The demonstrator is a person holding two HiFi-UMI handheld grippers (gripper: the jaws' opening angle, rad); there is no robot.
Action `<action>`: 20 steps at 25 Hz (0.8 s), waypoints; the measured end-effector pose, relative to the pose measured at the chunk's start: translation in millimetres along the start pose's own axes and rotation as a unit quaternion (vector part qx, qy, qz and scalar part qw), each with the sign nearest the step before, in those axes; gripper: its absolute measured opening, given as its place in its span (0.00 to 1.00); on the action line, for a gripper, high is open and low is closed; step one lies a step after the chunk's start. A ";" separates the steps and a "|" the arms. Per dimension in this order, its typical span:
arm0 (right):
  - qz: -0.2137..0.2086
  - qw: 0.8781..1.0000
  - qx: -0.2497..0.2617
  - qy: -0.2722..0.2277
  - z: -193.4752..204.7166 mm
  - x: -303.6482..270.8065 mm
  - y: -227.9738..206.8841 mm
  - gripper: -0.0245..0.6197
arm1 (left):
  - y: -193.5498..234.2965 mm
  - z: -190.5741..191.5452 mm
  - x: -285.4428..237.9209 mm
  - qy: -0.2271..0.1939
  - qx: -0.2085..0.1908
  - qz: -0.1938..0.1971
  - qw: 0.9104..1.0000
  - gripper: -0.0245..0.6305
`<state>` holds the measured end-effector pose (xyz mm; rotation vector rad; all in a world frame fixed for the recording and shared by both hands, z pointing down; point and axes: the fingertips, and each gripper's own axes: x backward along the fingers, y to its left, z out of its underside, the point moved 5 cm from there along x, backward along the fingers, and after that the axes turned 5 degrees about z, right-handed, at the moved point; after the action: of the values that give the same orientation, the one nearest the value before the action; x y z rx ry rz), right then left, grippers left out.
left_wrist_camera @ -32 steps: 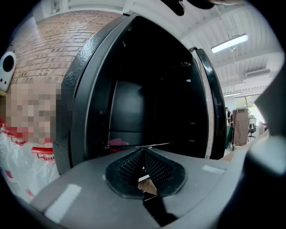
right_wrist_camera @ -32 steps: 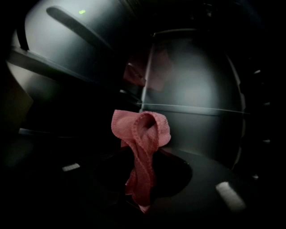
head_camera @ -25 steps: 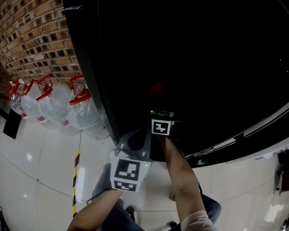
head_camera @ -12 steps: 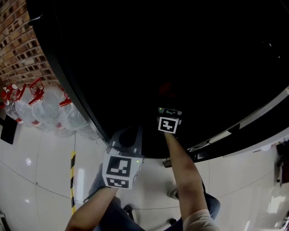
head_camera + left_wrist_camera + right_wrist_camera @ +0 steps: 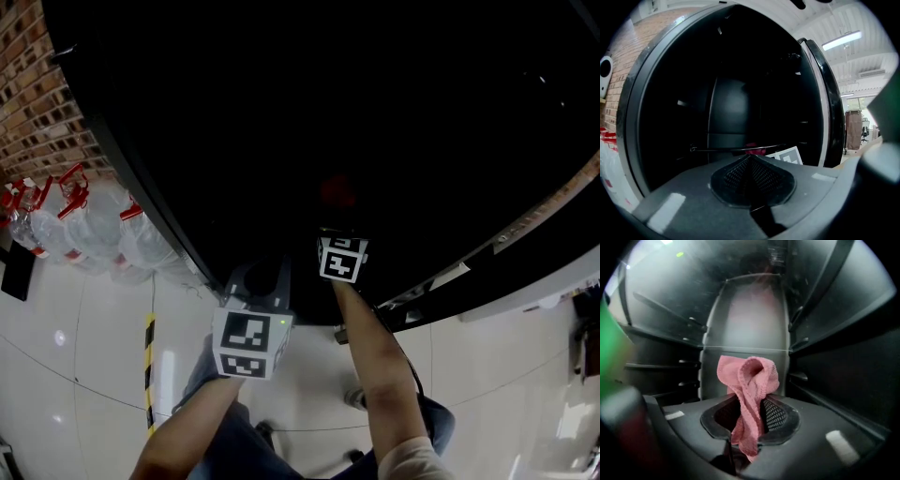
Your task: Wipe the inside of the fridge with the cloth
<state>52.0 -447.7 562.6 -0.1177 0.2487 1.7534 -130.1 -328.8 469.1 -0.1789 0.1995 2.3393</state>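
Our right gripper point(image 5: 750, 420) has its jaws closed tight on the pink cloth point(image 5: 749, 380). The cloth sticks up from the jaws in a folded bunch, and a bit hangs down below them. It is touching nothing but the jaws.

Our left gripper point(image 5: 751, 180) has its jaws closed too, with nothing between them. It sits at the front edge of the fridge point(image 5: 633, 122), just beside the right gripper and lower down.

The right gripper is inside the fridge. In front of the cloth there is open room up to the pale back wall point(image 5: 754, 319). Rails point(image 5: 689, 364) stick out from both side walls. A thin wire bar point(image 5: 736, 149) runs across the fridge.

From the head view the inside of the fridge is almost all black. We see only a faint red spot where the cloth is, and the right jaws are hidden in the dark. Outside, big water bottles point(image 5: 94, 225) stand on the white floor point(image 5: 84, 356) by a brick wall point(image 5: 37, 103), near the fridge's left side.
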 end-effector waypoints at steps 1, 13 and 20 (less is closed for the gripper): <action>-0.003 1.000 0.000 0.000 0.5 4.2 2.0 0.20 | -1.1 -2.3 -0.2 0.002 -0.002 0.000 1.000 0.03; 0.000 1.000 -0.001 -0.010 3.3 71.5 -0.5 0.20 | -14.5 2.9 2.1 0.008 0.006 -0.007 1.000 0.03; 0.017 1.000 -0.013 -0.007 1.9 114.3 -6.4 0.20 | -28.4 1.5 14.8 0.007 0.013 -0.003 1.000 0.03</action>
<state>35.8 -336.7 539.1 -0.1200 0.2187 1.7911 -120.2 -298.6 465.2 -0.1820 0.2356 2.3280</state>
